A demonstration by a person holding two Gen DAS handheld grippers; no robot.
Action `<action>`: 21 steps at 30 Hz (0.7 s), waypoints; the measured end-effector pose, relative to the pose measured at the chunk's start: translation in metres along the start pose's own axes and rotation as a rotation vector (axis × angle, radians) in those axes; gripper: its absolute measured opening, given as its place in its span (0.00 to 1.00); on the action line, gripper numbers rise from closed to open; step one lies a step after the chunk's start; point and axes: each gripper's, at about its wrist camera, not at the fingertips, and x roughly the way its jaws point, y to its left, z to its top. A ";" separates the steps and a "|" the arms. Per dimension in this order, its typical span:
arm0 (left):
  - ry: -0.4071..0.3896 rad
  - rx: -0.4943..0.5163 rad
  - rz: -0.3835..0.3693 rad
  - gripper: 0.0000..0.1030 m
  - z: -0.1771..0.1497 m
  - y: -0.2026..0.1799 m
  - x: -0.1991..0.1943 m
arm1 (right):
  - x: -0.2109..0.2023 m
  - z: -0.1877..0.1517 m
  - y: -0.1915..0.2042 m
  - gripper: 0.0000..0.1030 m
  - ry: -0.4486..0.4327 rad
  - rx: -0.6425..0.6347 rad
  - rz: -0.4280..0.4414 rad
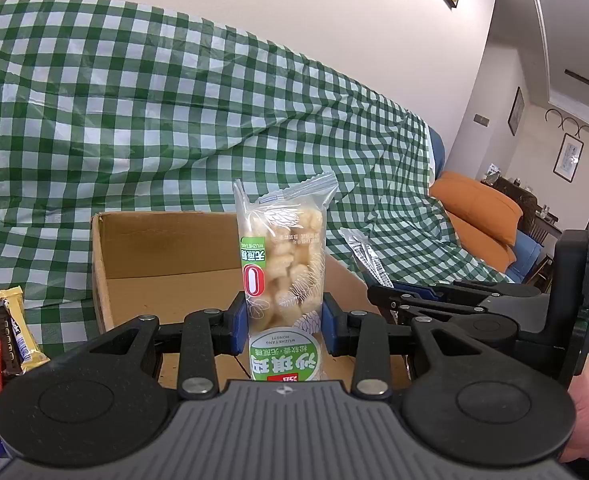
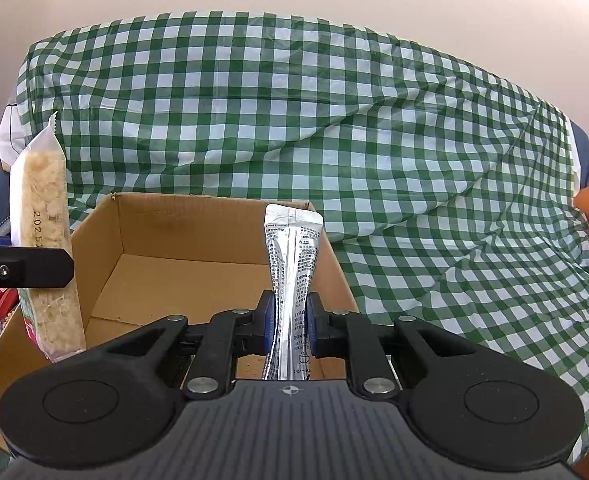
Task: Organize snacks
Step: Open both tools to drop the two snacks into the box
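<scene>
My left gripper (image 1: 283, 326) is shut on a clear packet of pale puffed snack with a green label (image 1: 284, 264), held upright over an open cardboard box (image 1: 166, 248). My right gripper (image 2: 289, 326) is shut on a slim silver foil sachet (image 2: 292, 264), held upright over the same box (image 2: 166, 280). The box looks empty inside. In the right wrist view the puffed snack packet (image 2: 46, 240) and one left fingertip (image 2: 34, 268) show at the left. In the left wrist view the right gripper (image 1: 378, 294) shows at the right with the silver sachet (image 1: 364, 256).
The box stands on a green and white checked cloth (image 1: 154, 120) that also drapes up behind it. A pile of wrapped snack bars (image 1: 10, 336) lies left of the box. An orange cushion (image 1: 478, 204) sits at the far right.
</scene>
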 end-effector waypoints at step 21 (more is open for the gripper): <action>-0.001 0.005 -0.011 0.39 0.000 -0.006 0.006 | -0.001 0.000 0.002 0.17 -0.002 -0.004 -0.001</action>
